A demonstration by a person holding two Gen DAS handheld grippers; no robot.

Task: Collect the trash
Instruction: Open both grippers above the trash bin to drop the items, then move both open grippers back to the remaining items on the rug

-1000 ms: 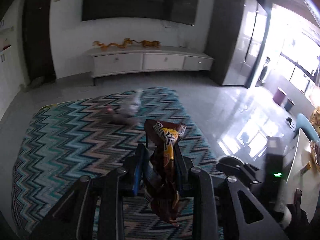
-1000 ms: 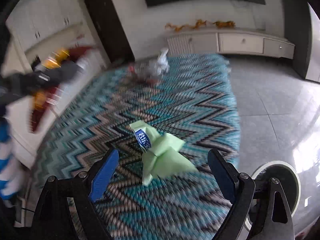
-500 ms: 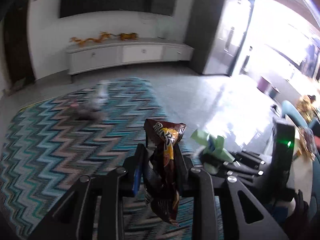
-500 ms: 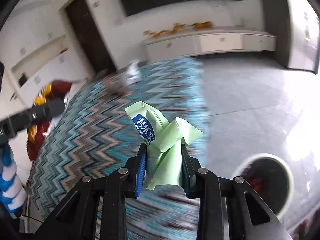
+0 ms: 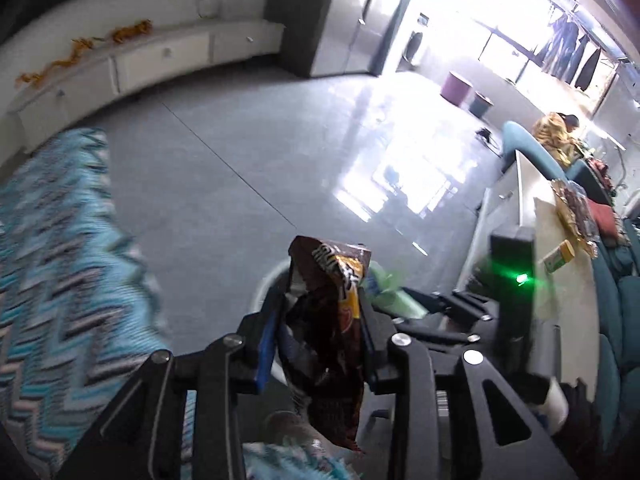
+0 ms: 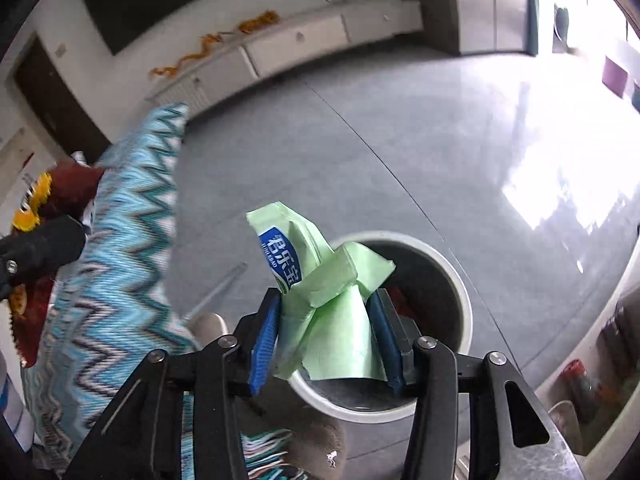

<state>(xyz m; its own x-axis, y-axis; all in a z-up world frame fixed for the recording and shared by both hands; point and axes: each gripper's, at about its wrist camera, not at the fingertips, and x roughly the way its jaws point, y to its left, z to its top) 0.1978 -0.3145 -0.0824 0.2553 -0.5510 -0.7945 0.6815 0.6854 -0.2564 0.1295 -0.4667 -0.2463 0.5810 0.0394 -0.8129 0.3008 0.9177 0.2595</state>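
Observation:
My left gripper [image 5: 320, 320] is shut on a crumpled brown and yellow snack bag [image 5: 326, 336], held above the floor beside the rug. My right gripper [image 6: 326, 330] is shut on a light green wrapper [image 6: 320, 300] with a blue label, held right over a round white trash bin [image 6: 460, 280] with a dark inside. The bin's rim [image 5: 266, 282] shows behind the snack bag in the left wrist view, with the green wrapper [image 5: 390, 294] and right gripper just right of it. The snack bag [image 6: 44, 196] and left gripper also show at the right wrist view's left edge.
A blue zigzag rug [image 5: 56, 264] lies to the left, also in the right wrist view [image 6: 120, 264]. A white low cabinet [image 5: 160, 56] runs along the far wall. A white table [image 5: 560, 280] with packets and teal seats stand at the right. Grey tiled floor [image 5: 260, 152] lies between.
Both grippers have swung right, off the rug and over to the trash bin. The right gripper, open around the green wrapper a second ago, closed on it and lifted it over the bin.

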